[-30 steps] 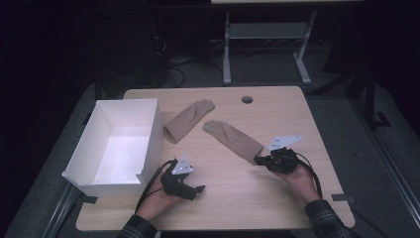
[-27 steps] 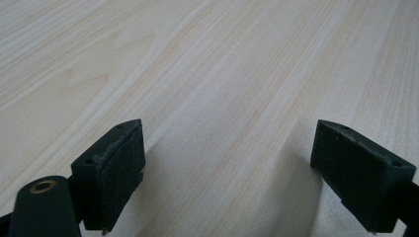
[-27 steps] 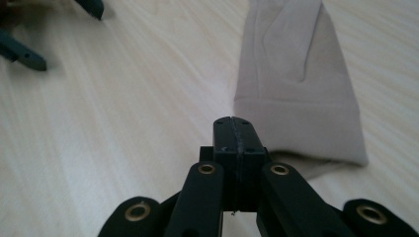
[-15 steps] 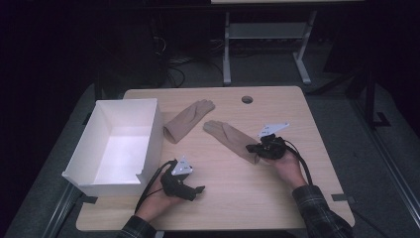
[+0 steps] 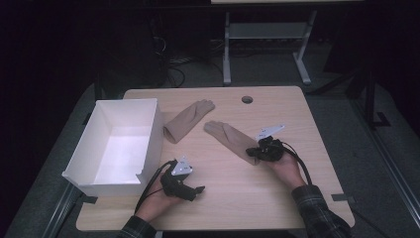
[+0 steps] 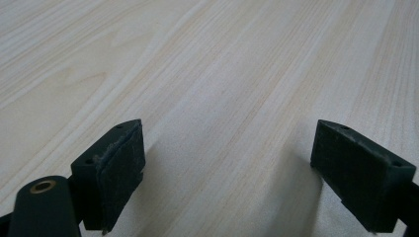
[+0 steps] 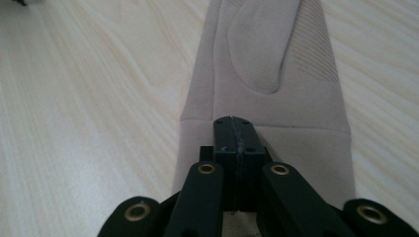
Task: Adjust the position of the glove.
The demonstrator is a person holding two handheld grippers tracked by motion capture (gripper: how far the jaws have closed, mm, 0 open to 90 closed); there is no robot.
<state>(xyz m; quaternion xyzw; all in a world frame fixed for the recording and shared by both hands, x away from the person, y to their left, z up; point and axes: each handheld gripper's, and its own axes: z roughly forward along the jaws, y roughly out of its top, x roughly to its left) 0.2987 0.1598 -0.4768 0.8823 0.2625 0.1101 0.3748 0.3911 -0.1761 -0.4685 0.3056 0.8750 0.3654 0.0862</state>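
the right claw (image 5: 255, 150) is pinched shut on the cuff of the nearer glove (image 7: 269, 74), its jaws meeting flat on the thin fabric at the cuff's middle; the left claw (image 5: 195, 191) rests low over bare worktop (image 5: 277, 188) with its jaws spread wide and nothing between them; a second glove (image 5: 187, 119) lies apart, between the first one and the white box (image 5: 148, 111).

the likeliest trouble is a shallow bite: in the right gripper view the jaws seem to hold only a little of the cuff, though how many layers they caught is hard to tell; a quick lift could let the cloth slide out, or take up the top layer alone so the glove sags open and drags its fingers across the wood; a limp glove swung toward the box might also catch on its rim.

the held glove lies flat on the right half of the worktop, its long axis running on a diagonal; the cuff is at the near right end, at the claw, and the fingers point away and to the left, toward the other glove; the thumb lies folded on top.
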